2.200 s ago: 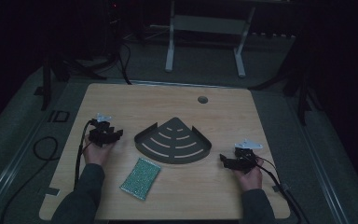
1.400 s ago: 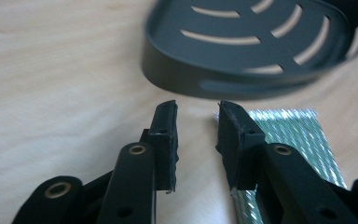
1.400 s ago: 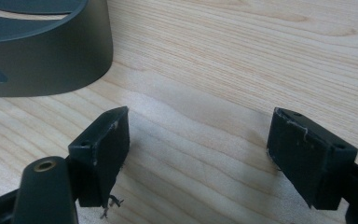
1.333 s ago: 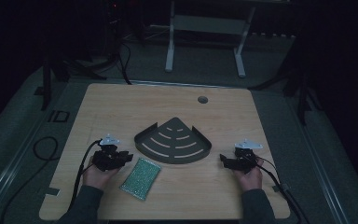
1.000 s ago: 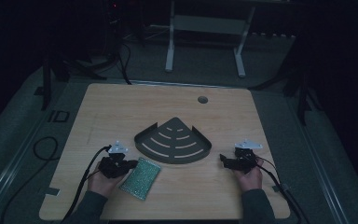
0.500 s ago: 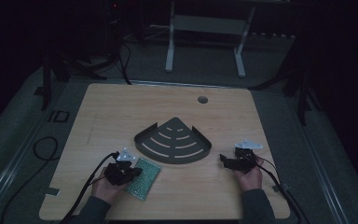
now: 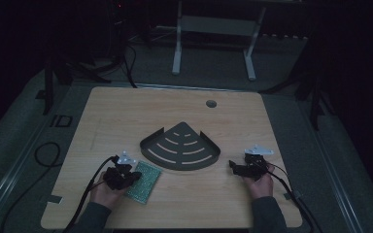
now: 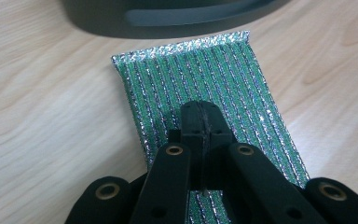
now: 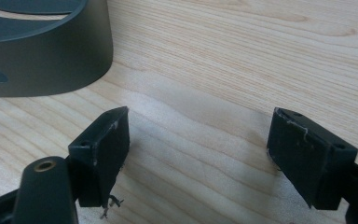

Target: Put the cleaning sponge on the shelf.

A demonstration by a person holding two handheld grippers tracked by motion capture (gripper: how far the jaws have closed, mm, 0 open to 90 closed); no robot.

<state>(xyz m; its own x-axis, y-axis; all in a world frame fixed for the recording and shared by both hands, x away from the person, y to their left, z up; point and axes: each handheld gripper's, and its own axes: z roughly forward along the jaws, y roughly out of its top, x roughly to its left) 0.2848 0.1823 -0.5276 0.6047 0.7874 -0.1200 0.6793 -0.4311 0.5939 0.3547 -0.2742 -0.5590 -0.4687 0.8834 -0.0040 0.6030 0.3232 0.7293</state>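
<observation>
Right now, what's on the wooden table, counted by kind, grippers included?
Grippers: 2, the left gripper with jaws together over the pad, the right gripper open on bare wood.
Green glittery scouring pads: 1.
Dark fan-shaped slotted shelves: 1.
Total: 4.
</observation>
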